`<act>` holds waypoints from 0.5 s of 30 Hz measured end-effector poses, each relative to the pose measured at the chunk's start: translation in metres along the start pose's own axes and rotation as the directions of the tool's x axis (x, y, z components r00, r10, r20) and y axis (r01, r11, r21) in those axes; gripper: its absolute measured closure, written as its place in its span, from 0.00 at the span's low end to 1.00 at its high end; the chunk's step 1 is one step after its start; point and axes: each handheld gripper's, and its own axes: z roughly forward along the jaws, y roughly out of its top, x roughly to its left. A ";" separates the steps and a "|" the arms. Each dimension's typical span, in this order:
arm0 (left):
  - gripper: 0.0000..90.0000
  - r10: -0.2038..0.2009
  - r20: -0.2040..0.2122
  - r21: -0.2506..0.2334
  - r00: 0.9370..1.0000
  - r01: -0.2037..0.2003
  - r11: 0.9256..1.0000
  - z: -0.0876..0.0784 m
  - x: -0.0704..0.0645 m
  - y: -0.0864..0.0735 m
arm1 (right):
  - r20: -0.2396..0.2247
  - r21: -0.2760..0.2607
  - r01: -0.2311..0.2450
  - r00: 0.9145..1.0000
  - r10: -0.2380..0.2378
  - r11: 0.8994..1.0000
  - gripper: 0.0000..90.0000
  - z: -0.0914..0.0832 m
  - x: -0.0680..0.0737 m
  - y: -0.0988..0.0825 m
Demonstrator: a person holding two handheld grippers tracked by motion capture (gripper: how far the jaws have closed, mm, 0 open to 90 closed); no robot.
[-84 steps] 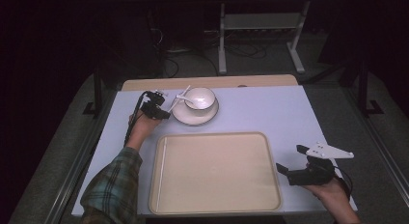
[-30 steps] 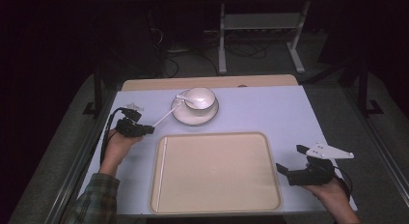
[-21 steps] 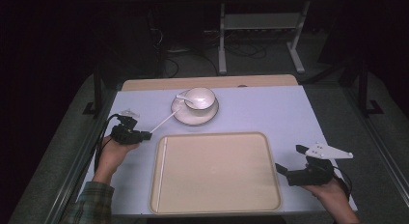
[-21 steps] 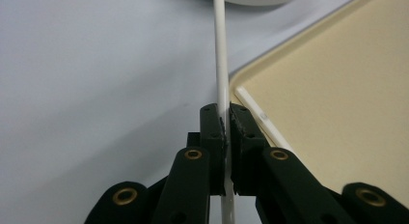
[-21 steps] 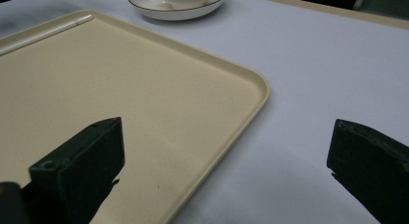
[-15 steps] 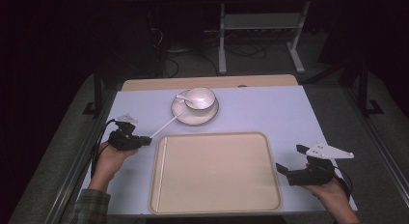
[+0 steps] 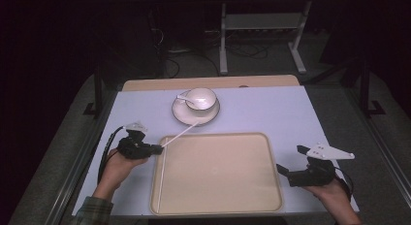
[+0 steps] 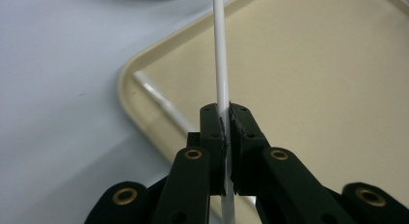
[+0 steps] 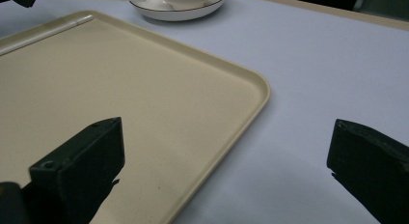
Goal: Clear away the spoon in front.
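Now a thin white stick (image 8: 220,50) is clamped between the jaws of the left gripper (image 8: 225,119), which are pressed together on it w/ no gap seen in the left gripper view. From the jaws the stick is extended forward, over the corner of the beige tray (image 8: 337,64), toward the saucer (image 7: 183,116) w/ a white cup (image 7: 201,98) and spoon (image 7: 186,98) on it. In the high view the left gripper (image 7: 156,148) is held just beside the tray's left edge (image 7: 157,186), and a second white stick (image 7: 161,174) is seen lying inside the tray along that edge, below and beside the jaws. The right gripper (image 9: 226,171) is held w/ jaws wide apart and nothing between them; under its left jaw the tray's corner (image 9: 255,84) is found, under the right jaw the pale table (image 9: 308,64). In the high view the right gripper (image 7: 286,174) is at the tray's right edge.
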 end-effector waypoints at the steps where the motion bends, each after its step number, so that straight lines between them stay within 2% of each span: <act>1: 0.94 0.005 0.009 0.000 1.000 -0.005 1.000 0.002 -0.003 0.001 | 0.000 0.000 0.000 1.000 0.000 1.000 0.00 0.000 0.000 0.000; 4: 0.94 0.036 0.037 0.012 0.999 -0.036 0.999 0.011 -0.015 0.005 | 0.001 -0.001 -0.002 1.000 0.002 1.000 0.00 0.000 0.000 0.000; 11: 0.94 0.081 0.080 0.048 0.994 -0.085 0.995 0.027 -0.032 0.008 | 0.000 0.000 0.002 1.000 -0.002 1.000 0.00 0.000 0.000 0.000; 15: 0.94 0.089 0.087 0.054 0.992 -0.094 0.994 0.033 -0.038 0.009 | -0.001 0.001 0.001 1.000 -0.001 1.000 0.00 0.000 0.000 0.000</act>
